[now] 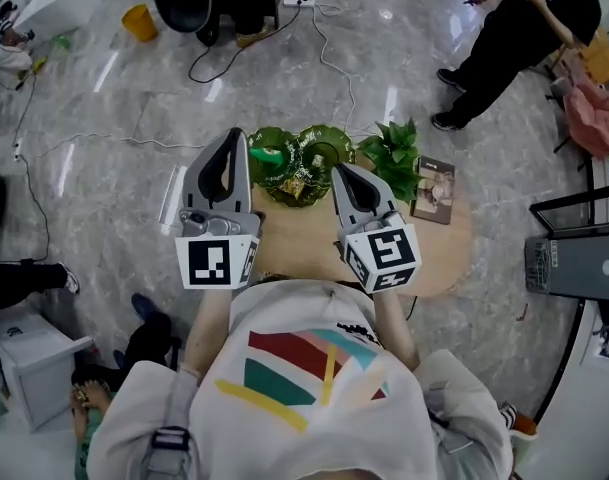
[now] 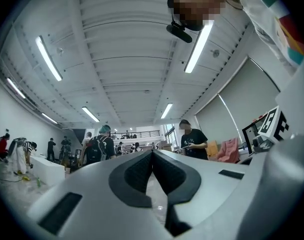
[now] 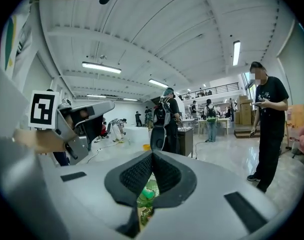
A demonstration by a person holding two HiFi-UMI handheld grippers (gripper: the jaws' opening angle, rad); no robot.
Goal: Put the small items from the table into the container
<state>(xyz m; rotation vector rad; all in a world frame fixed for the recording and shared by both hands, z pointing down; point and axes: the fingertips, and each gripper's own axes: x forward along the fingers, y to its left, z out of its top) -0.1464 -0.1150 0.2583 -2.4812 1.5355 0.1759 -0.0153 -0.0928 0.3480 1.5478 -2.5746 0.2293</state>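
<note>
Both grippers are raised close to my head, above a round wooden table (image 1: 446, 250). In the head view my left gripper (image 1: 236, 138) and my right gripper (image 1: 342, 172) hang over a green glass dish (image 1: 322, 146) holding several small items (image 1: 296, 184). The left gripper view shows the left gripper (image 2: 152, 154) shut, tips touching, nothing between them, pointing out into the room. In the right gripper view the right gripper (image 3: 152, 154) is shut and empty too. A bit of the green dish (image 3: 147, 194) shows below its pads. The left gripper (image 3: 79, 119) appears at that view's left.
A potted green plant (image 1: 394, 153) and a small picture card (image 1: 435, 190) stand on the table's right part. A person (image 1: 514, 33) stands on the marble floor at the upper right. Cables (image 1: 329, 48), a yellow cup (image 1: 139, 21) and a white box (image 1: 29, 363) lie around.
</note>
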